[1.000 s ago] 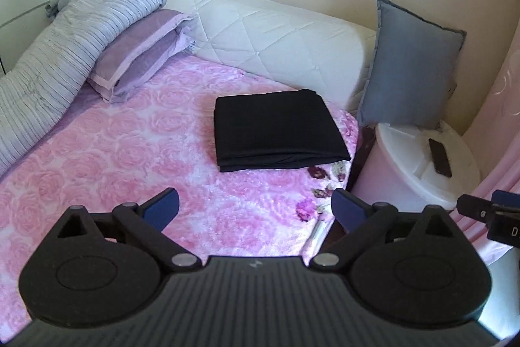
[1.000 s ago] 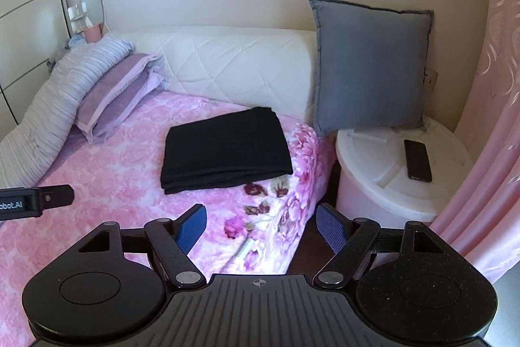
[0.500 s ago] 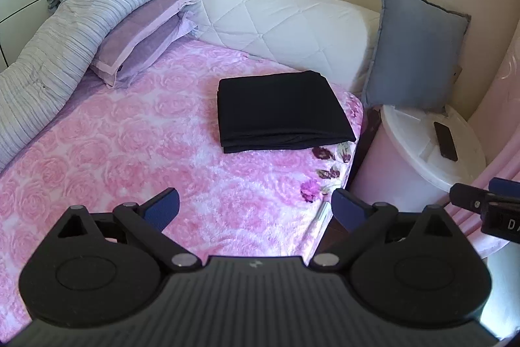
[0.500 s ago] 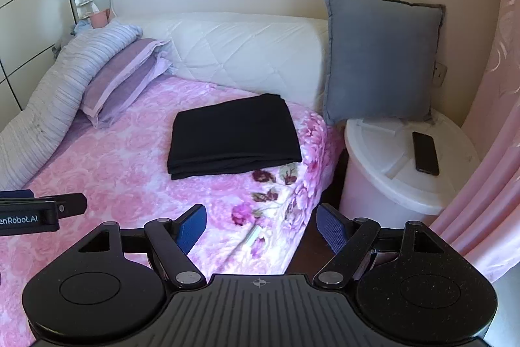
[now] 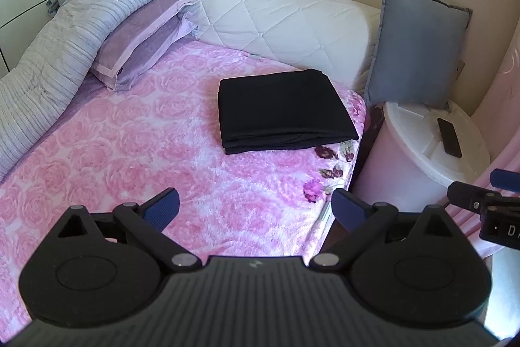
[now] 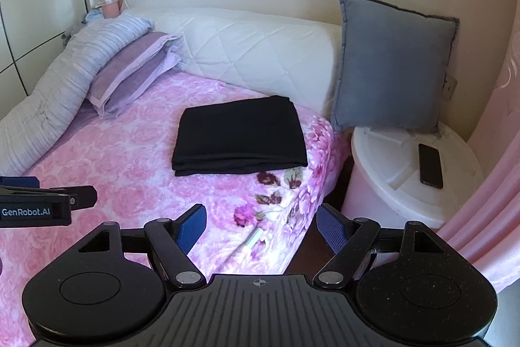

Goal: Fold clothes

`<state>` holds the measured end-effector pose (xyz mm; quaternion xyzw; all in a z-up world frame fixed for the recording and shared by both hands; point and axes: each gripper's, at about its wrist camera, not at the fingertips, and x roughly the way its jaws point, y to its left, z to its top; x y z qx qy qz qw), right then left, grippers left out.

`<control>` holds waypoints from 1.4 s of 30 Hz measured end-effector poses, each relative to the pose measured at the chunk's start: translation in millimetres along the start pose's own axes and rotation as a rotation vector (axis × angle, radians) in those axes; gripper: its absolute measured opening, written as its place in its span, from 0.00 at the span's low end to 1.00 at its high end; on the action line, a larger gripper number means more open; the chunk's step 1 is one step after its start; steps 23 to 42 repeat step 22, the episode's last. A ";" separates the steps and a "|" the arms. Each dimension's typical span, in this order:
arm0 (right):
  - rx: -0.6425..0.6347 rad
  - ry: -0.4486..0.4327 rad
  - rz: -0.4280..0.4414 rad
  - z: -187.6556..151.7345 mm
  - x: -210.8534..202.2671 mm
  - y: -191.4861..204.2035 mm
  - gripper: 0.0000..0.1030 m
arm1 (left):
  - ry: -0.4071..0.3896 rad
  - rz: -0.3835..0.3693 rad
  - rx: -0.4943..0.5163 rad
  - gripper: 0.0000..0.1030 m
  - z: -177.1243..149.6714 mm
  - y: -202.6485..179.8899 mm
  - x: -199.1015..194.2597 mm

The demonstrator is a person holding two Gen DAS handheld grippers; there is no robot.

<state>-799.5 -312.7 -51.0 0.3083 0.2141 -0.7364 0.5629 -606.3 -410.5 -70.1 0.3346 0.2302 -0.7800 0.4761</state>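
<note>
A black cloth, folded into a flat, smooth-faced rectangle with stacked layers showing at its near edge, lies on the bed's fluffy pink rose-patterned blanket, near the quilted white headboard and the bed's right edge. The left gripper hangs over the blanket, its ribbed blue pads spread wide with nothing between them. The right gripper is likewise spread and empty, above the blanket's corner. A square grey cushion leans on the wall over a round white plastic tub, where a dark slab-like phone rests.
</note>
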 end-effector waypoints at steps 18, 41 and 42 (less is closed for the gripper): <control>-0.037 0.004 0.023 8.6 12.0 -11.4 0.76 | 0.002 0.034 0.004 0.96 10.1 -17.2 9.7; -0.041 0.008 0.030 10.3 15.5 -15.1 0.76 | -0.008 0.033 -0.004 0.96 9.1 -20.5 11.5; -0.041 0.008 0.030 10.3 15.5 -15.1 0.76 | -0.008 0.033 -0.004 0.96 9.1 -20.5 11.5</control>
